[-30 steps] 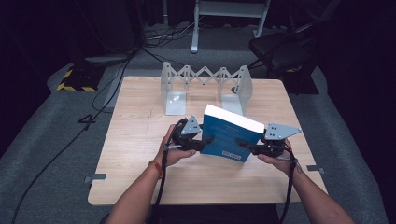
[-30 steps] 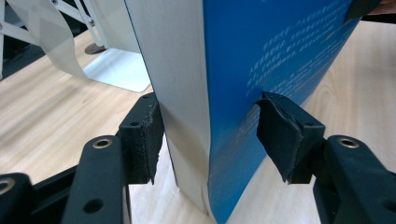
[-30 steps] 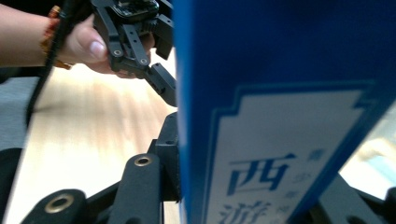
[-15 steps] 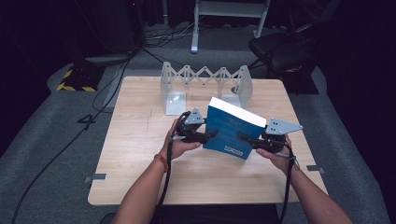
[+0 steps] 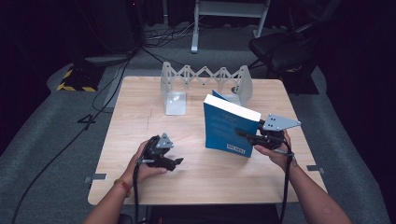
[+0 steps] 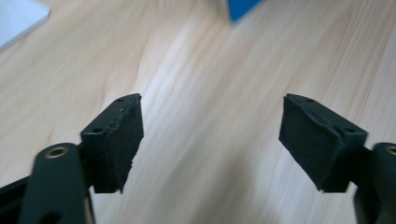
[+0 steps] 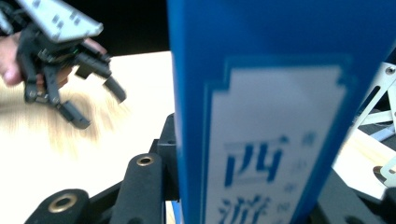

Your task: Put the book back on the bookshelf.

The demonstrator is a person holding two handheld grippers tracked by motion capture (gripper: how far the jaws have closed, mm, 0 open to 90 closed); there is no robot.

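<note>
One blue paperback book with a white page block (image 5: 229, 126) stands upright on the light wooden table (image 5: 140, 116), toward its right edge, just in front of the single grey metal folding book rack (image 5: 205, 84) that sits along the far edge. The right gripper (image 5: 247, 137) is clamped on the book's lower right side, and in the right gripper view the blue cover with its white label (image 7: 275, 140) rises between the jaws. The left gripper (image 5: 175, 162) is near the front edge, well apart from the book; its jaws have just been opening and stand apart with nothing between the black pads (image 6: 116, 140), bare wood below. With two grippers and one of them off the book, one clamp low on one side carries it all. The book could tip or twist in the pads, fall flat, or knock the rack when moved toward it.
</note>
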